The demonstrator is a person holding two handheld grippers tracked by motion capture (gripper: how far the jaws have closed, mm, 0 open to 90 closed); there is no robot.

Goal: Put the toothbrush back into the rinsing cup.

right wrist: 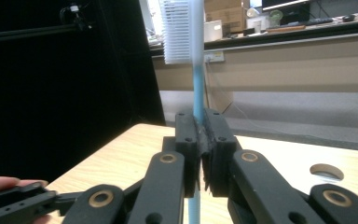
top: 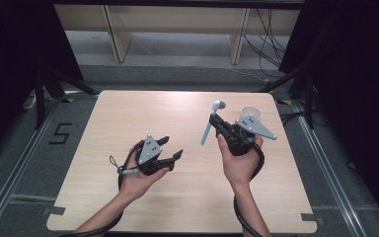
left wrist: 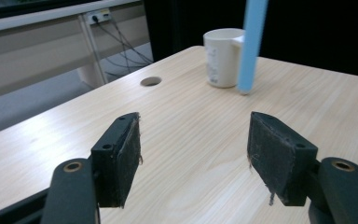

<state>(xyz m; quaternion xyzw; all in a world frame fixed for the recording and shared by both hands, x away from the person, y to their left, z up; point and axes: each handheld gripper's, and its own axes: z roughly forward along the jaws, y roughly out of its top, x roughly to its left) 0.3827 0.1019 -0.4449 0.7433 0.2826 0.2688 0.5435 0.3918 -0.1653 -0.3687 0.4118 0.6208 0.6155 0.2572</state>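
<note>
A: Right tool point(right wrist: 199, 140) — what's it got?

B: Jaws clamped tight on the light-blue plastic toothbrush point(right wrist: 196, 88), gripping the handle partway along. In the right gripper view the white bristle head sits at the top, handle runs down through the pads and out below. From the high view the toothbrush point(top: 209, 123) is tilted: head up and away from the person, handle end lower and toward the left, off the bench surface.

A: And the left tool point(top: 170, 148)?

B: Jaws wide apart, nothing between them. Left gripper view shows both black pads w/ bare wood in the gap. Left tool point(left wrist: 193, 144) is low over the pale wood-grain bench point(top: 128, 118), held in the person's left hand point(top: 138, 180), pointing toward the right side.

A: Where's the brush relative to it?

B: Ahead of it. In the left gripper view the blue handle end hangs down from the top edge, beyond the open jaws, not touching them.

A: Anything else on the bench?

B: White plastic mug with a handle point(left wrist: 223, 57), upright, far right part of the bench. High view has the mug point(top: 251, 113) just behind the right tool, partly covered by its grey plate. Can't tell what's inside. There's also a round cable hole point(left wrist: 150, 81) in the bench top, left of the mug in that view.
</note>
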